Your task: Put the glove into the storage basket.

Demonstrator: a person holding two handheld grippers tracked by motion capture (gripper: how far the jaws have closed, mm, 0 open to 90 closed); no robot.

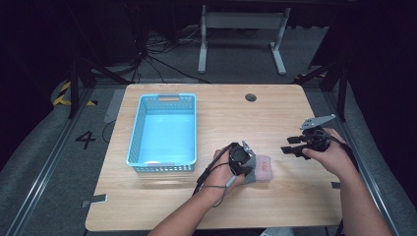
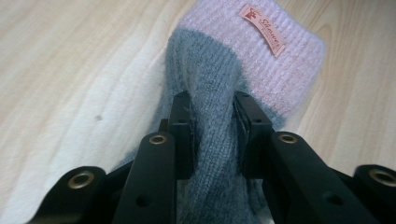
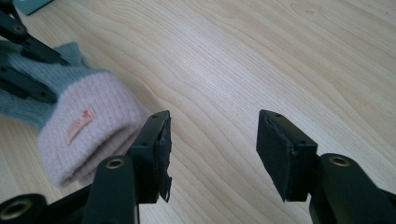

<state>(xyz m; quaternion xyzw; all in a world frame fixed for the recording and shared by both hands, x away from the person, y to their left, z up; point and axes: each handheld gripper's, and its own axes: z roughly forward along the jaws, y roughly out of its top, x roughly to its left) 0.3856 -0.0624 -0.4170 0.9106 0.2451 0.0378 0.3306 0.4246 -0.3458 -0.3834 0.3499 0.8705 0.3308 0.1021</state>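
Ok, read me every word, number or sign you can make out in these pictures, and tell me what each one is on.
"4": painted in black on the grey floor left of the light wooden table.
Cursive brand word starting "S": on the small salmon-pink tag sewn to the pink cuff of the grey and pink knitted sock; too blurred to read fully.
Yellow and black hazard stripes, no wording.

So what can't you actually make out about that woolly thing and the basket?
- Woolly item: left gripper view, the left claw pinches the grey part and covers its lower end, so its full shape is unclear.
- Its label: writing too small.
- Basket: high view, near wall hides part of the floor inside.
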